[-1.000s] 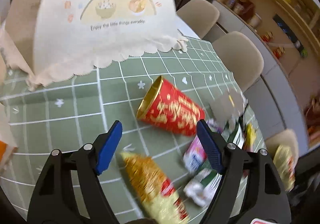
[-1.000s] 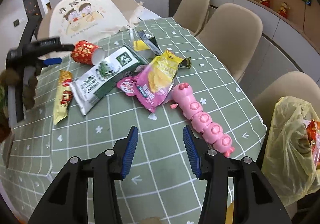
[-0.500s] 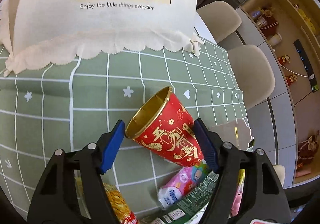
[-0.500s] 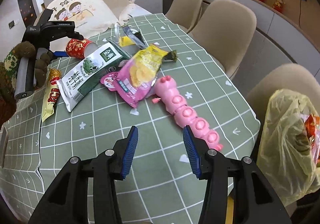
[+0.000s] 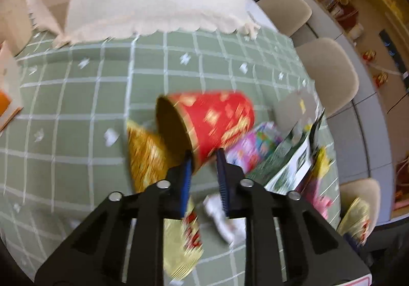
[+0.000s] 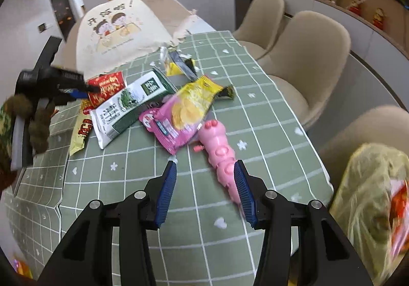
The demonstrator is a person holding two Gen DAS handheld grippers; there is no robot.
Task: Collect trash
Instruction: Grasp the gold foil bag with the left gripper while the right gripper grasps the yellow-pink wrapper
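While your left tongs (image 5: 203, 158) are closing on the rim of the red paper cup (image 5: 209, 122), one blade inside the gold-lined mouth and one outside against the wall, keep the pinch light so the thin wall does not crumple or slip free; the picture is blurred, but the wall seems caught between the blades. Lift only once the grip feels firm, and bring the cup clear of the gold snack packet (image 5: 145, 155) just beside it. Judged from both views, the cup lies on its side over the green checked tabletop (image 5: 76, 96) near the cream food cover (image 5: 158, 4), its long axis running across the left view, mouth toward you and leftward, base away to the right. Your right tongs (image 6: 205, 185) stand wide apart and hold nothing, above the tabletop beside the pink toy caterpillar (image 6: 219, 148).
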